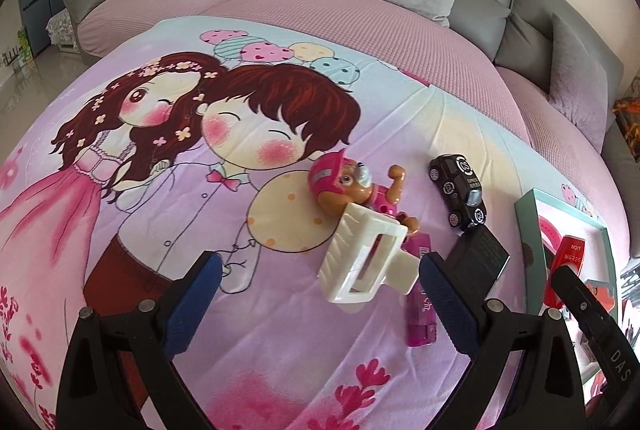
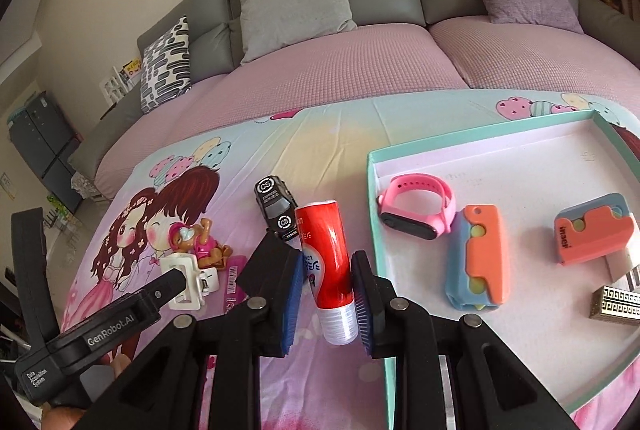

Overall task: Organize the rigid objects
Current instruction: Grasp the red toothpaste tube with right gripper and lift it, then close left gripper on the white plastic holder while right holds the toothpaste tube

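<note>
In the left wrist view, the left gripper [image 1: 320, 294] hangs over a cartoon bedsheet [image 1: 120, 190] with its jaws wide apart and nothing between the pads. A white hair clip [image 1: 362, 258] lies just ahead of the fingers, partly over a pink tube [image 1: 420, 314]. Behind the clip lies a toy dog [image 1: 352, 186] with a pink helmet. To the right of it stands a black toy car [image 1: 460, 190], and just below the car lies a black box [image 1: 480, 250]. At the right edge the teal rim of a tray [image 1: 528, 214] shows, and before it the red tube [image 1: 570, 254], half hidden by the black finger of the other gripper.

In the right wrist view, the right gripper [image 2: 326, 294] is clamped on the red tube [image 2: 328, 258], which stands between the blue pads with its clear cap toward the camera. The tube is above the sheet, just left of the tray [image 2: 376, 230]. Inside the tray lie a pink watch [image 2: 420, 206], a blue and orange case [image 2: 480, 258], a second orange case [image 2: 592, 234], and a small gold patterned box [image 2: 616, 302]; a silver part beside it I cannot identify. The car [image 2: 276, 206], the dog [image 2: 200, 242] and the clip [image 2: 188, 282] remain on the sheet at left, where the left gripper [image 2: 176, 280] reaches in.
</note>
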{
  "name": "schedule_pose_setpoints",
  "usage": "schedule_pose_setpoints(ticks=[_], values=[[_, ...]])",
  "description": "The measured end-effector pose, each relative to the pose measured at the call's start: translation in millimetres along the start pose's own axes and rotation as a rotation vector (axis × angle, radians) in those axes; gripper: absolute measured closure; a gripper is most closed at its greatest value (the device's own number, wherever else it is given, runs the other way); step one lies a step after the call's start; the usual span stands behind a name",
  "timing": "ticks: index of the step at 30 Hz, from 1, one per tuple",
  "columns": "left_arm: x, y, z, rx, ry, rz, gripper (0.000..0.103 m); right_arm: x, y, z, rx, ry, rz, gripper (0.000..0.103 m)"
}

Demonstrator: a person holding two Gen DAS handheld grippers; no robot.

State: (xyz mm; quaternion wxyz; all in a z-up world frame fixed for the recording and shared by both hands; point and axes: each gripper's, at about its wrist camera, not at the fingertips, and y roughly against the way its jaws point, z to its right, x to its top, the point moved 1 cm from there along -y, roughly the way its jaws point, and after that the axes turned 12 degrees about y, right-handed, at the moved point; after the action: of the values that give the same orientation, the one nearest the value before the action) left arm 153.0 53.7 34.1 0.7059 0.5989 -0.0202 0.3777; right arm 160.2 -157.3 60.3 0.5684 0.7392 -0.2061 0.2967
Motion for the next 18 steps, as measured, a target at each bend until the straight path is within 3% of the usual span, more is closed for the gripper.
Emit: schedule_pose_setpoints(ticks=[8,15,18], values=[[-9.2,-21.0,17.9,0.042,-0.072,-0.014,0.004,-0.2,3.6,9.5,0.008,-0.032,0.004,0.077],[-10.5,-24.3,16.2,0.060,-0.072,-0.012,0.005,-1.7,2.3,11.0,0.012,-0.044,-0.005,0.077],[-10.0,-23.4,16.5,0.038,-0.066,-0.013,0.020,-1.9,0.9,11.8,0.016,-0.049,-0.010,0.077]])
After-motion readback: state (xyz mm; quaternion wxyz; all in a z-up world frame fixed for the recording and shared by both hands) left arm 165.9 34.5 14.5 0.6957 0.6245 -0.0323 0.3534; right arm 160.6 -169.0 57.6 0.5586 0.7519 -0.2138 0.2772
